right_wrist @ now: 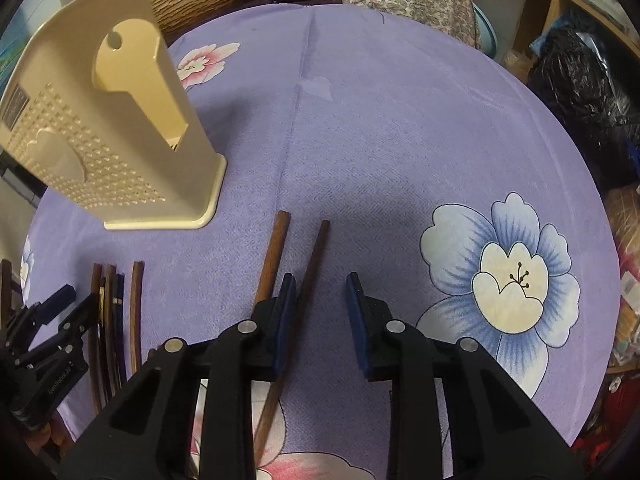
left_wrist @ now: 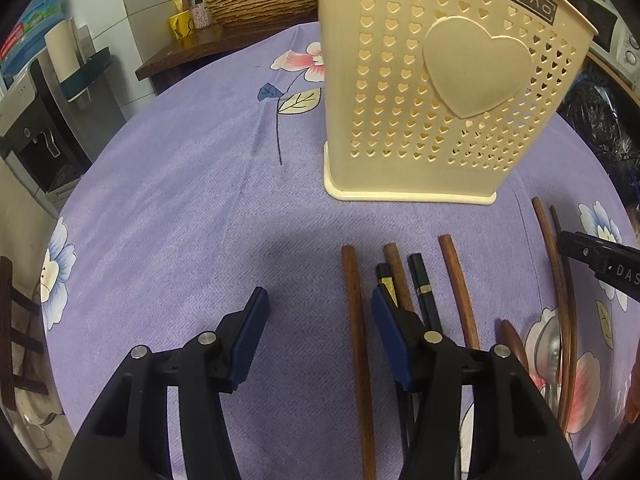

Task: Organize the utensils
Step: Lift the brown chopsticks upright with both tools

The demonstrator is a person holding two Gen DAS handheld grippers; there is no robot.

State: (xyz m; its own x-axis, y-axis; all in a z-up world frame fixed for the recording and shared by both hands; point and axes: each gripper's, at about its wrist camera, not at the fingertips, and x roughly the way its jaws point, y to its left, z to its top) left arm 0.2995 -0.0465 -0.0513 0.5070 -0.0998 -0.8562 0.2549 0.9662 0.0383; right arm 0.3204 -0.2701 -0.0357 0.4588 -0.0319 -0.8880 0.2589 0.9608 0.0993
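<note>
A cream perforated utensil holder [left_wrist: 432, 92] [right_wrist: 100, 140] stands upright on the purple flowered tablecloth [left_wrist: 180, 200]. Several brown and black chopsticks [left_wrist: 424, 292] lie side by side in front of it, and a metal spoon [left_wrist: 554, 352] lies at the right. My left gripper [left_wrist: 318, 308] is open low over the cloth, with one brown chopstick [left_wrist: 354, 320] lying between its fingers, untouched. My right gripper [right_wrist: 320, 296] is open over two brown chopsticks: one [right_wrist: 316, 264] runs between its jaws close to the left pad, the other [right_wrist: 274, 252] lies just outside it.
The round table's edge curves close on the left and right. A water dispenser [left_wrist: 36, 128] stands off the left side, black bags [right_wrist: 580, 92] off the right. A woven basket [left_wrist: 256, 0] and cups sit on a side table behind. A blue flower print [right_wrist: 508, 276] marks the bare cloth.
</note>
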